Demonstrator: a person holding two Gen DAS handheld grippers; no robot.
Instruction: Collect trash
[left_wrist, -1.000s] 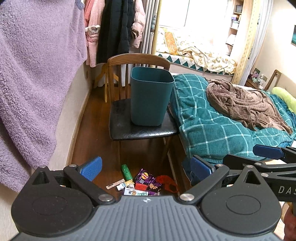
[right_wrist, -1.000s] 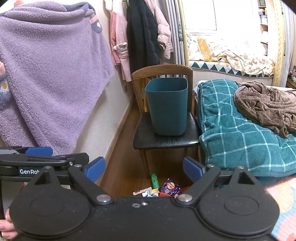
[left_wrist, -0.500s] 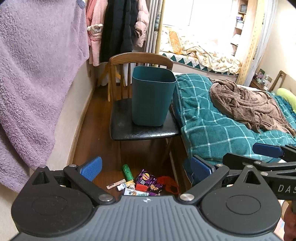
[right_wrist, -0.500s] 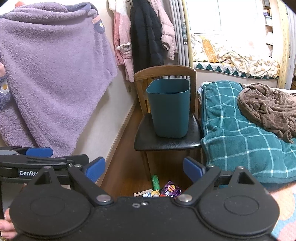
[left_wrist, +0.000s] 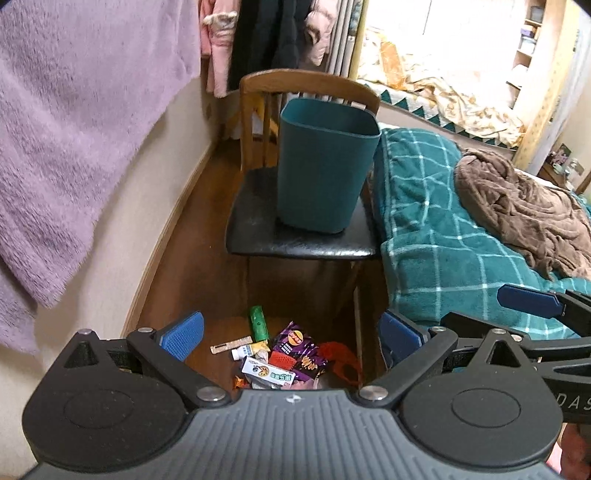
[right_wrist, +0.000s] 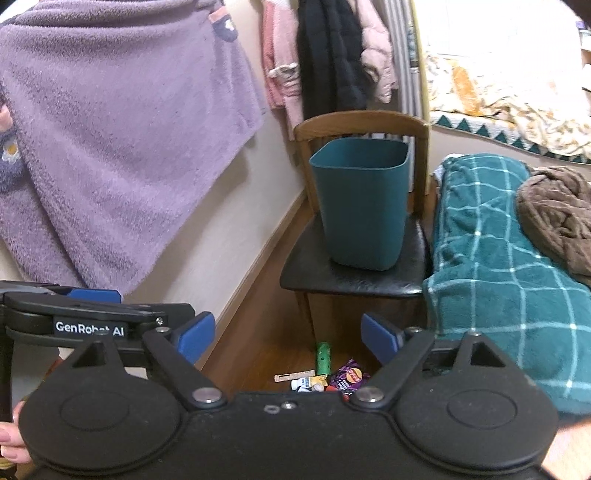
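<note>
A pile of trash (left_wrist: 284, 358) lies on the wooden floor in front of the chair: a green tube (left_wrist: 258, 323), a purple snack bag (left_wrist: 295, 341), a white carton (left_wrist: 267, 373), a red net (left_wrist: 340, 360). It also shows in the right wrist view (right_wrist: 325, 373). A teal bin (left_wrist: 325, 166) stands upright on the chair seat (left_wrist: 258, 236); it shows in the right wrist view too (right_wrist: 360, 203). My left gripper (left_wrist: 291, 338) is open and empty above the pile. My right gripper (right_wrist: 288, 338) is open and empty, farther back.
A bed with a teal checked blanket (left_wrist: 443, 229) and a brown throw (left_wrist: 524, 206) lies right of the chair. A purple fleece (left_wrist: 74, 129) hangs on the left wall. Coats (left_wrist: 266, 33) hang behind the chair. The other gripper (left_wrist: 535, 299) shows at the right.
Both grippers have moved forward and down toward the chair and the trash pile; the bin and trash look larger. Both stay open.
</note>
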